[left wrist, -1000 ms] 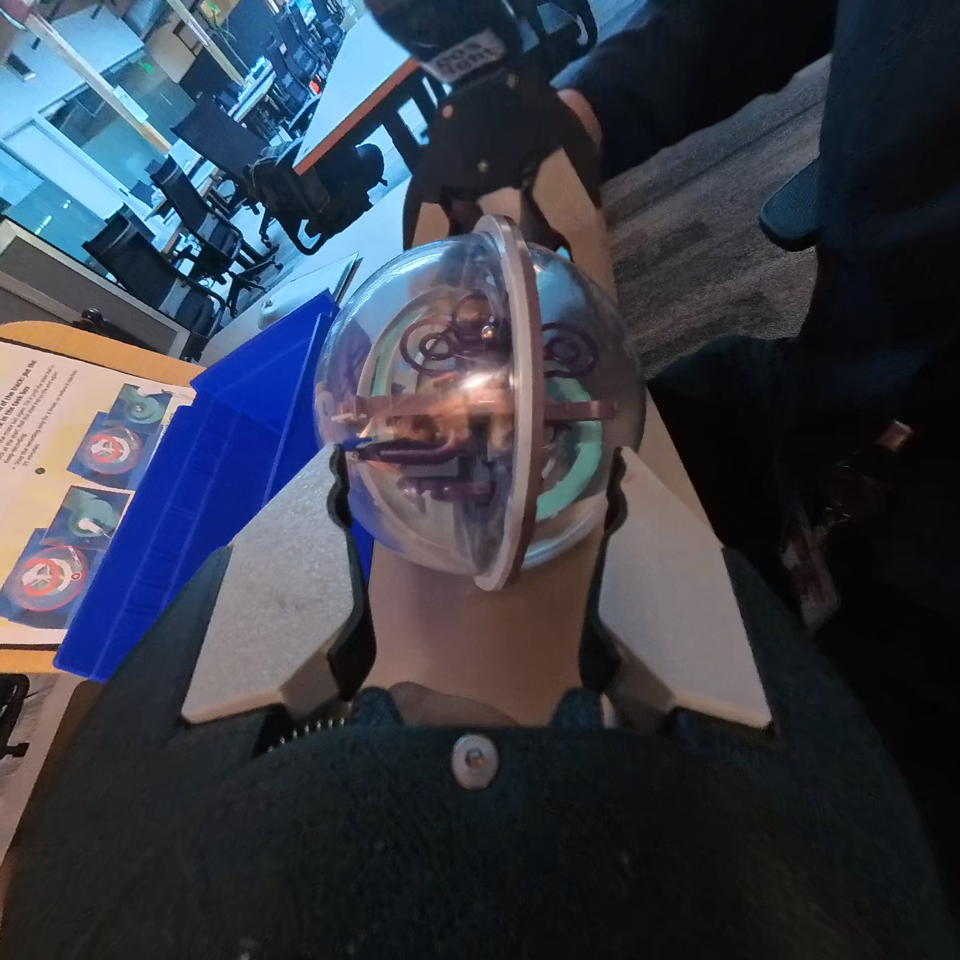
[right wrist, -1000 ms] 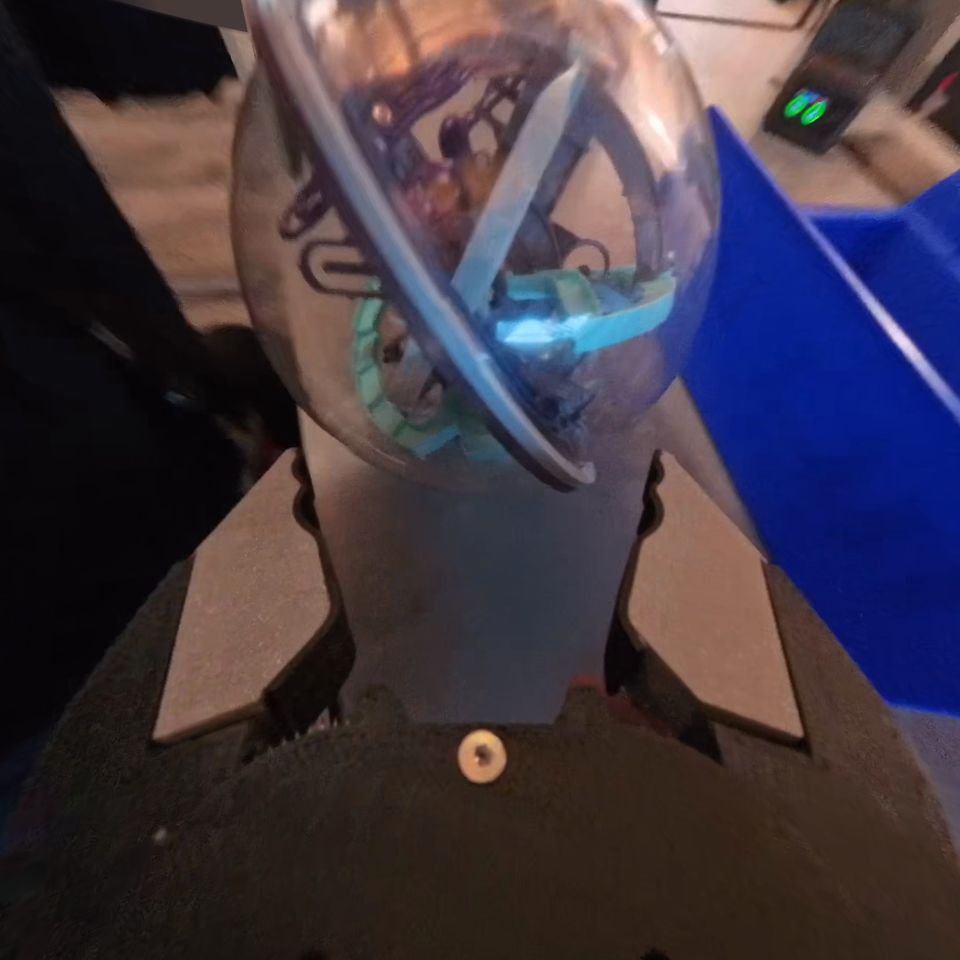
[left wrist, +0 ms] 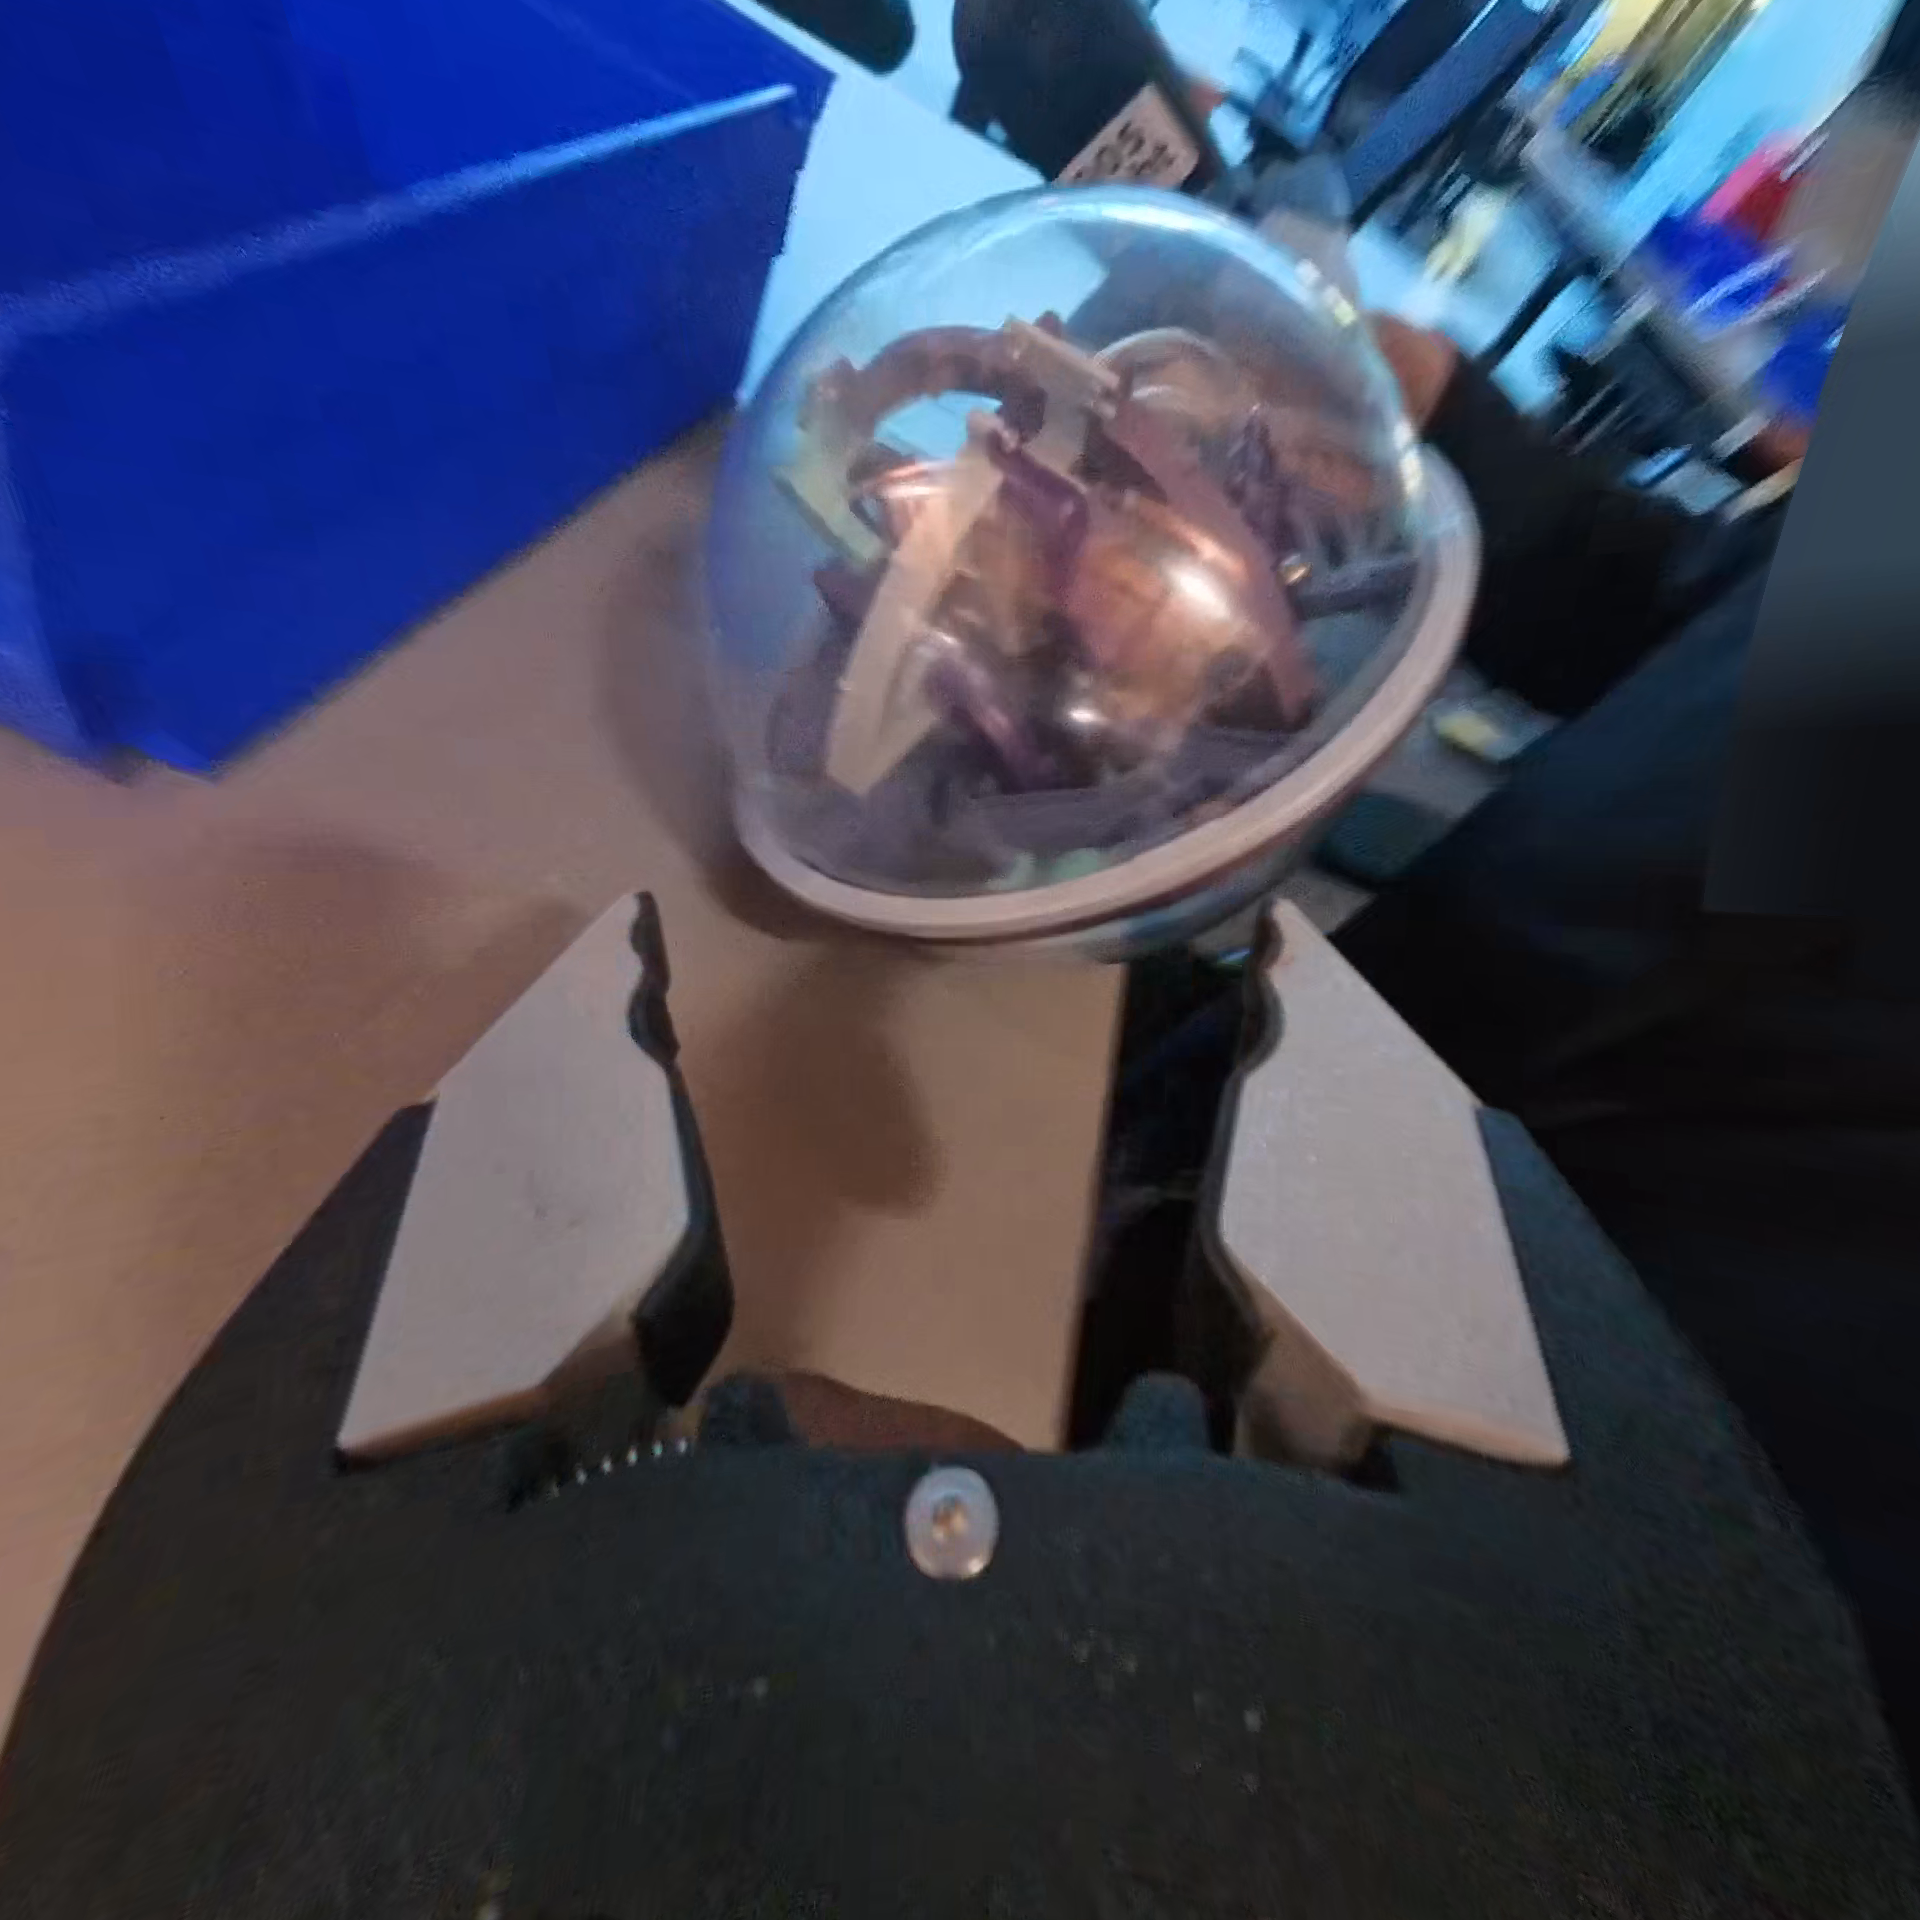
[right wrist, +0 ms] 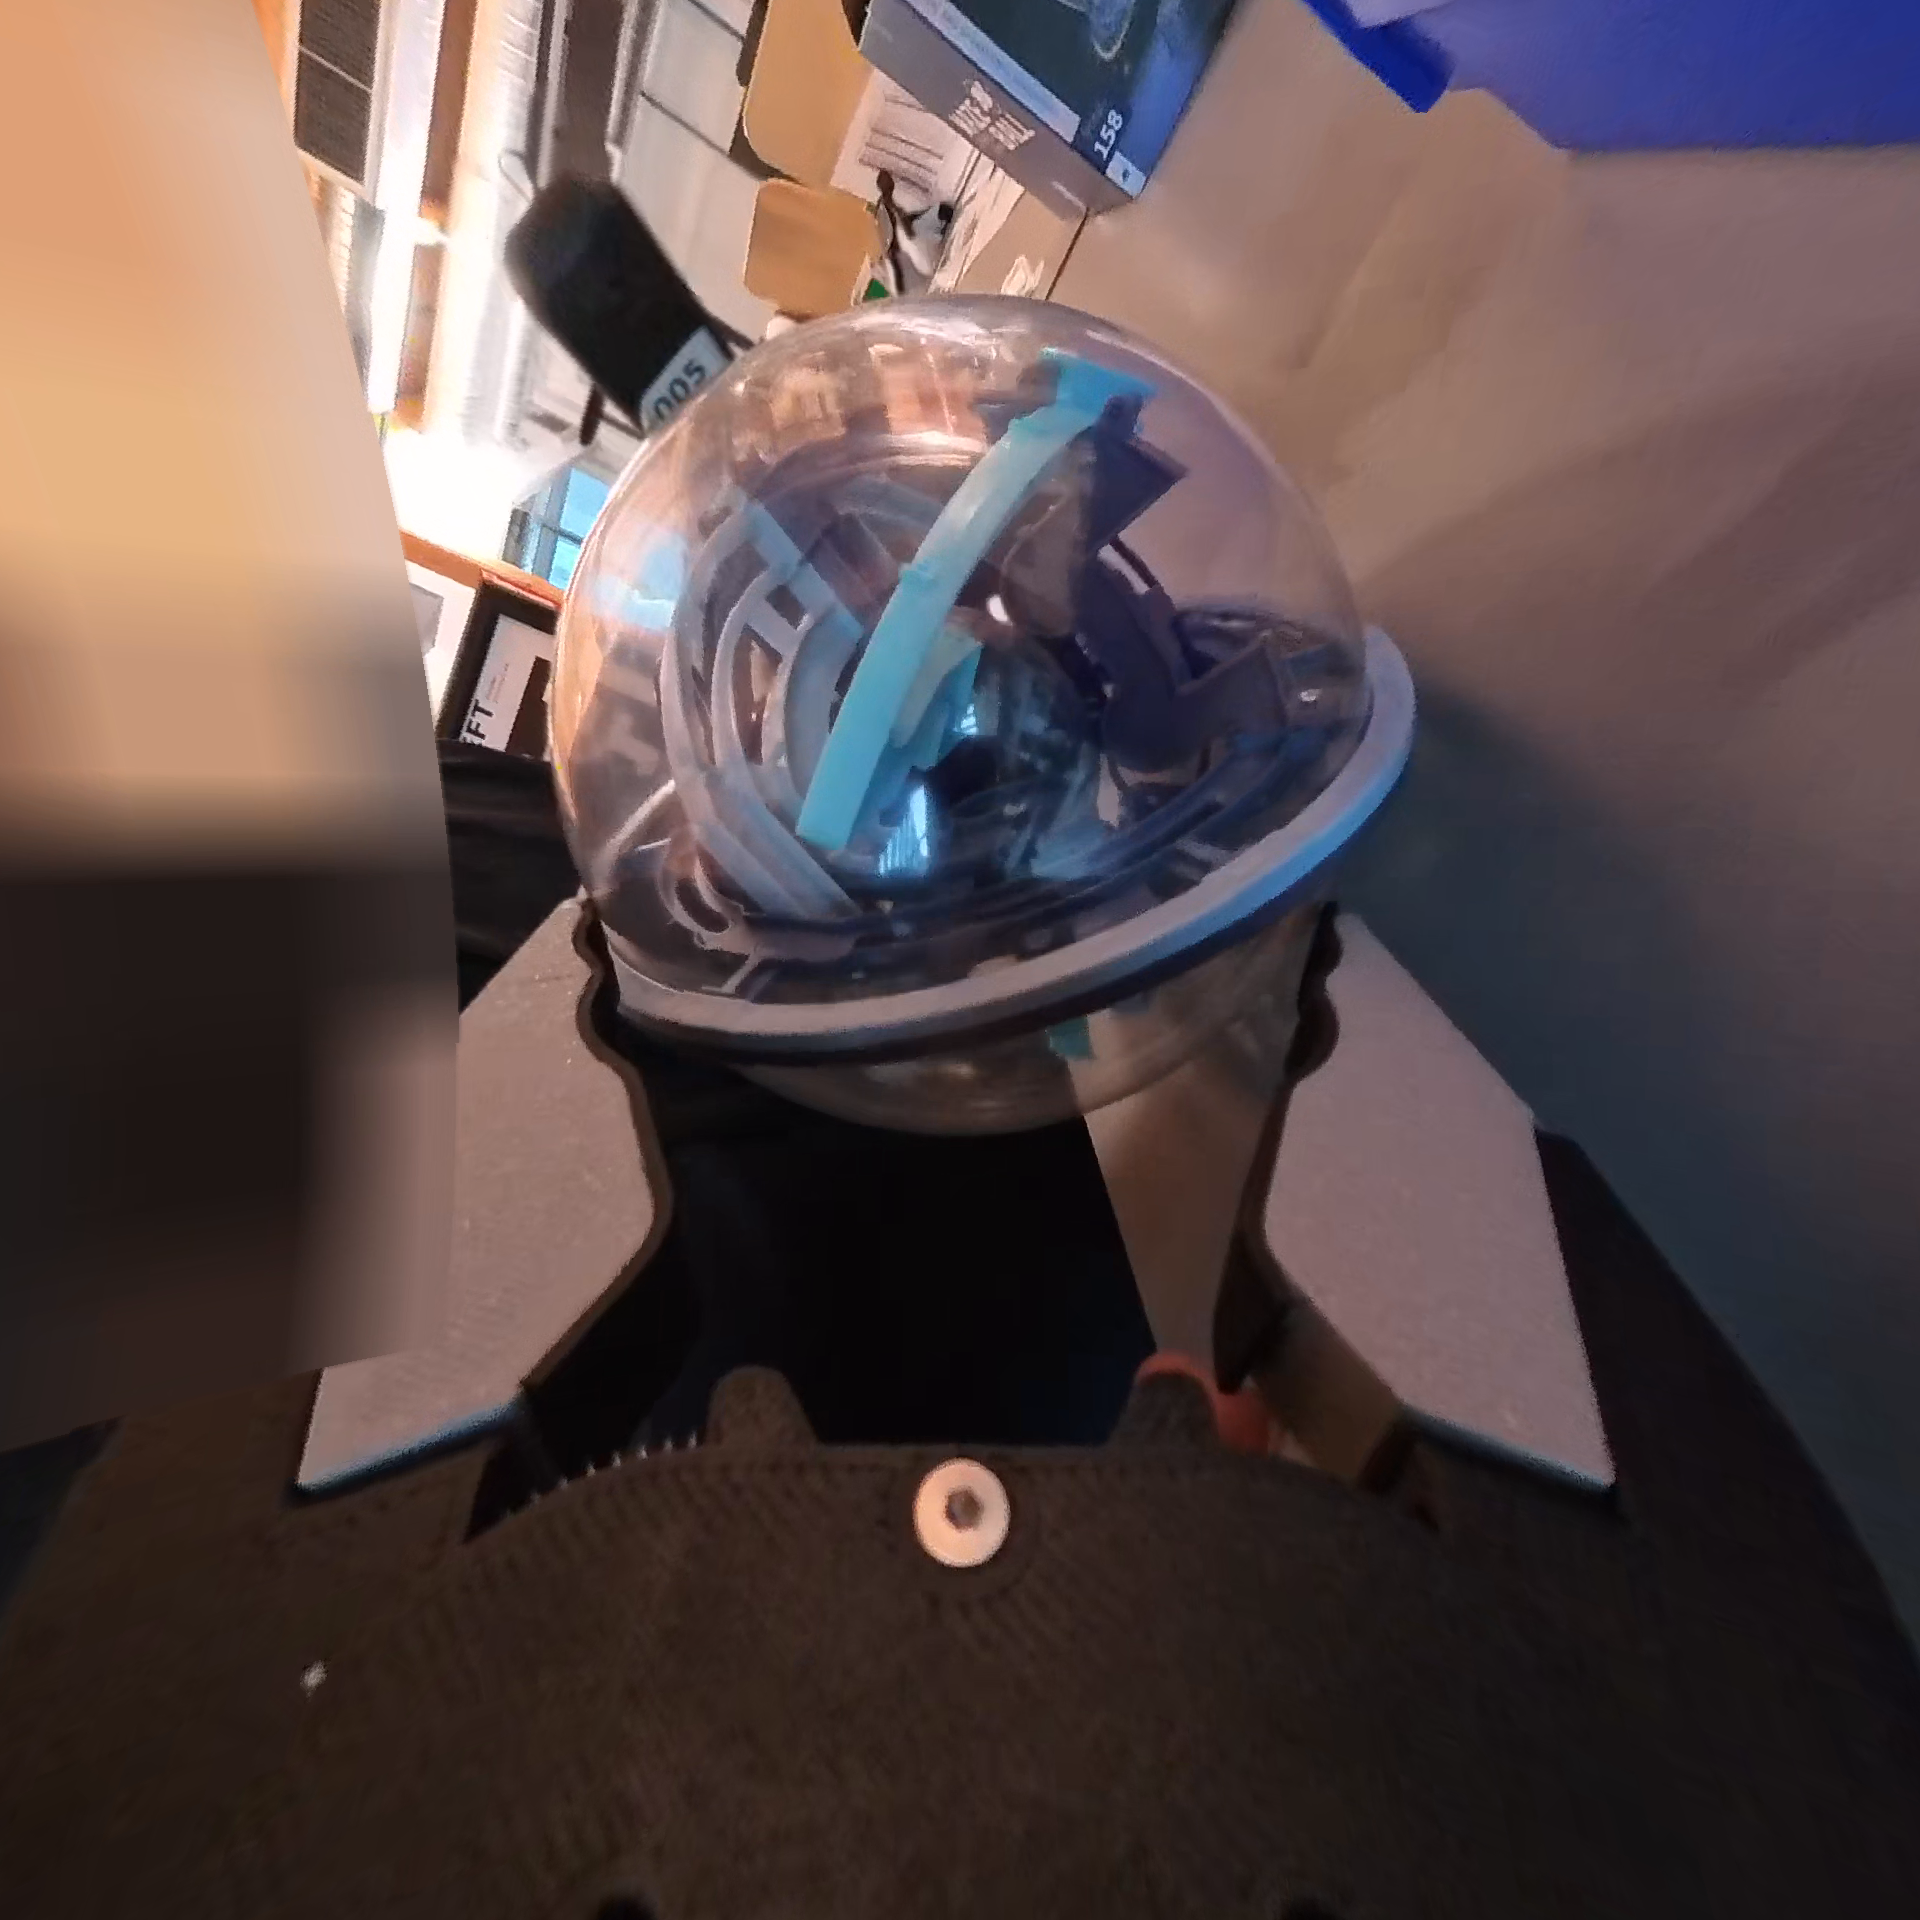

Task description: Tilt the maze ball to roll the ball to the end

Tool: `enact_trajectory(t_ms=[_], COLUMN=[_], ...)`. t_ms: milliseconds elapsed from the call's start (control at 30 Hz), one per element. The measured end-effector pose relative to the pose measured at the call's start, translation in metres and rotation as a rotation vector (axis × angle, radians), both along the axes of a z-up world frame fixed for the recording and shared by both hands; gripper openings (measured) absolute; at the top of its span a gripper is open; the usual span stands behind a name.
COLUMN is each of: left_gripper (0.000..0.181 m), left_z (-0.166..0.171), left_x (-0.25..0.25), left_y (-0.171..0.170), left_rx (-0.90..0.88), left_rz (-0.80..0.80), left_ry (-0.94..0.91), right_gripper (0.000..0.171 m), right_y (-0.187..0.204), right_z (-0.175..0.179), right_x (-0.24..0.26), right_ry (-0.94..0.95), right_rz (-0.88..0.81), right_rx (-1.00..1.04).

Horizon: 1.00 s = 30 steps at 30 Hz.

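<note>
The maze ball [left wrist: 1081,582] is a clear sphere with a pale rim around its middle and purple and teal tracks inside. In the left wrist view it sits just past my fingertips, with its rim tilted. My left gripper [left wrist: 951,925] is spread wide: its right fingertip [left wrist: 1259,940] touches the ball's underside, and its left fingertip [left wrist: 646,920] stands clear of it. In the right wrist view my right gripper [right wrist: 956,945] is shut on the maze ball [right wrist: 966,665], one fingertip on each side. I cannot make out the small rolling ball inside.
A blue bin [left wrist: 312,416] stands on the tan table [left wrist: 260,1039] to the left of the ball. It also shows in the right wrist view [right wrist: 1662,73]. Cardboard boxes [right wrist: 987,114] are stacked behind. A person's dark clothing [left wrist: 1610,1039] is close on the right.
The maze ball has turned, so its rim went from nearly upright to nearly level. It slid from deep between my left fingers out to their tips, and those fingers spread slightly. Both views swung round.
</note>
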<state>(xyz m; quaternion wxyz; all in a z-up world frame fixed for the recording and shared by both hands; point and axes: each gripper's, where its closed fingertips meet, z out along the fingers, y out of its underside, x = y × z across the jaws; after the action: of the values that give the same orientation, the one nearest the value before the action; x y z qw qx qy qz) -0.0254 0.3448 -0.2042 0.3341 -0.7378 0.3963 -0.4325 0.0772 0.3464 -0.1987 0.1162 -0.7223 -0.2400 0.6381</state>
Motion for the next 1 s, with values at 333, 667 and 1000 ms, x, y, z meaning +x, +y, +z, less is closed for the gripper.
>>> enact_trajectory(t_ms=[333, 667, 1000], left_gripper=[0.111, 0.114, 0.117], left_z=[0.006, 0.004, 0.002], left_x=[0.019, 0.027, 0.032], left_y=[-0.007, 0.004, 0.005], left_rx=[-0.257, -0.262, -0.144], left_rz=[-0.074, -0.104, -0.114], left_ry=[-0.184, -0.196, -0.125], right_gripper=[0.127, 0.136, 0.146], right_y=[-0.006, -0.001, 0.001], right_z=[-0.011, -0.012, -0.015], right_x=[-0.007, -0.013, -0.018], right_ry=[-0.026, -0.044, -0.028], right_rz=[0.032, 0.007, 0.016], right_rx=[0.138, 0.343, 0.419])
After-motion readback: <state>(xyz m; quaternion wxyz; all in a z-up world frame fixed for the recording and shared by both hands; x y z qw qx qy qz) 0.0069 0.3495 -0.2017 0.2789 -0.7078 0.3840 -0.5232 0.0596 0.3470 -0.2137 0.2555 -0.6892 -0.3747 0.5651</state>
